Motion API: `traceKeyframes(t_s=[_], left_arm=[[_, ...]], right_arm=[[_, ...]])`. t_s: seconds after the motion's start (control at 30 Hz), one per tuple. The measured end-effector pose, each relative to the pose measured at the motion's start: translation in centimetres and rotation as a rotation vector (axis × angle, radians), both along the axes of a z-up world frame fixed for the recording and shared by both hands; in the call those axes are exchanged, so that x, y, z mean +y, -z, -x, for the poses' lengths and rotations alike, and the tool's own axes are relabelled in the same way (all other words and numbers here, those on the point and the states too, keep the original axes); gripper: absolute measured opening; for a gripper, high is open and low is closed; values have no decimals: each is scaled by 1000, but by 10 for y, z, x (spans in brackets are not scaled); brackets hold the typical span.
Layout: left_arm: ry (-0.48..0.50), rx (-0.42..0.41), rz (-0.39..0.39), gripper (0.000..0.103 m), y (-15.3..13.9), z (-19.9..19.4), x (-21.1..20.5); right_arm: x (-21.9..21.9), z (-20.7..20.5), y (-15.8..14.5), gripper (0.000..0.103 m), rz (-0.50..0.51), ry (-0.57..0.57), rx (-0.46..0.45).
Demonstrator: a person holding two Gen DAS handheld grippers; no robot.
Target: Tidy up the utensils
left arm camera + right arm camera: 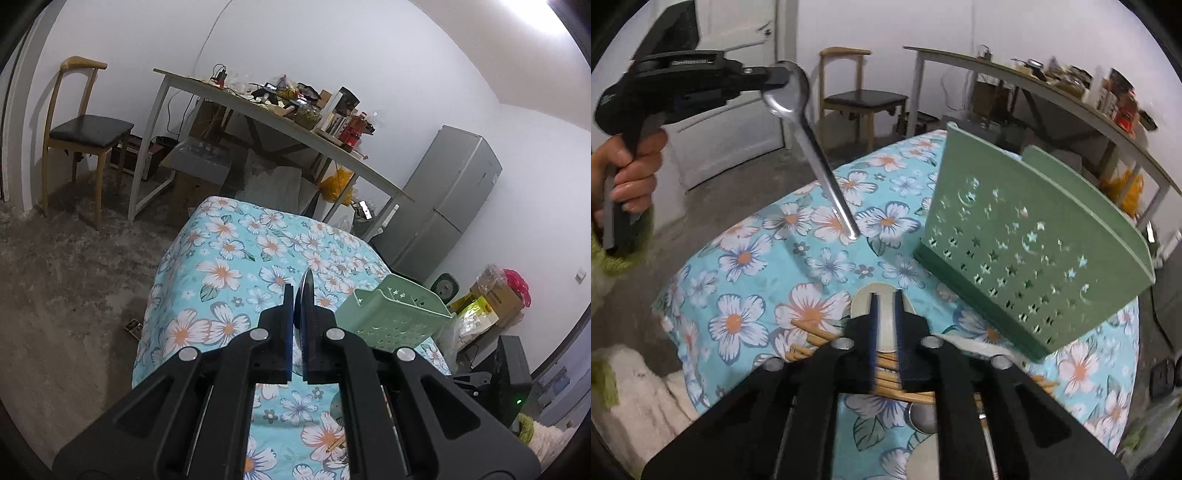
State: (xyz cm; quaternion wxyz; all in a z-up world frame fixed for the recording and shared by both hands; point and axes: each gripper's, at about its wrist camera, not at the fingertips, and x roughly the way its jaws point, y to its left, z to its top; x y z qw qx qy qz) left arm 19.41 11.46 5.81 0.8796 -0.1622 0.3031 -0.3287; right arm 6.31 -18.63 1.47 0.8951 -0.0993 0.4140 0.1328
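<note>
Two black tools are at work over a surface (746, 258) draped in a turquoise cloth printed with white, orange-centred flowers. At the left of the right wrist view, a hand (631, 166) with a fuzzy green cuff grips the pistol handle of the left tool (779, 79), whose jaws are clamped tight on the bowl of one shiny steel spoon (798, 110); its long, flat handle slants down and to the right, ending above the cloth, clear of it as far as can be told. In the left wrist view that spoon shows edge-on as a thin blade between the blue pads. Further right, low in the centre, the right tool (886, 317) has its jaws slightly apart, gripping nothing, over one pale ceramic spoon (864, 299) that lies on the cloth. Beneath it lies a loose bundle of thin bamboo chopsticks (812, 338), too overlapped to count, and one more metal spoon bowl (921, 415). At the right stands one green plastic caddy (1015, 236), pierced with star and moon cutouts, resting on the surface well apart from the held spoon.
</note>
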Motion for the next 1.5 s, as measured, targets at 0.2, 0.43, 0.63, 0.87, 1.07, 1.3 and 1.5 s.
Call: traceKeyframes(t_s=[0.2, 0.43, 0.63, 0.87, 1.07, 1.3, 1.5], left_arm=[[-25, 28, -3, 3, 9, -7, 5], [-42, 47, -1, 3, 22, -19, 10], [-49, 62, 10, 3, 30, -25, 14], [-47, 40, 22, 3, 24, -24, 15], [-30, -26, 35, 3, -1, -17, 5], [-8, -126, 63, 3, -40, -12, -19], [-4, -222, 73, 3, -72, -10, -43]], right_arm=[[29, -6, 26, 46, 74, 40, -36], [61, -18, 57, 46, 259, 91, -88], [68, -29, 75, 11, 339, 148, -102], [52, -26, 41, 9, 198, 182, -143], [12, -16, 4, 8, 14, 238, -168], [-29, 10, -27, 8, -158, 299, -219], [-57, 30, -51, 8, -252, 320, -261]])
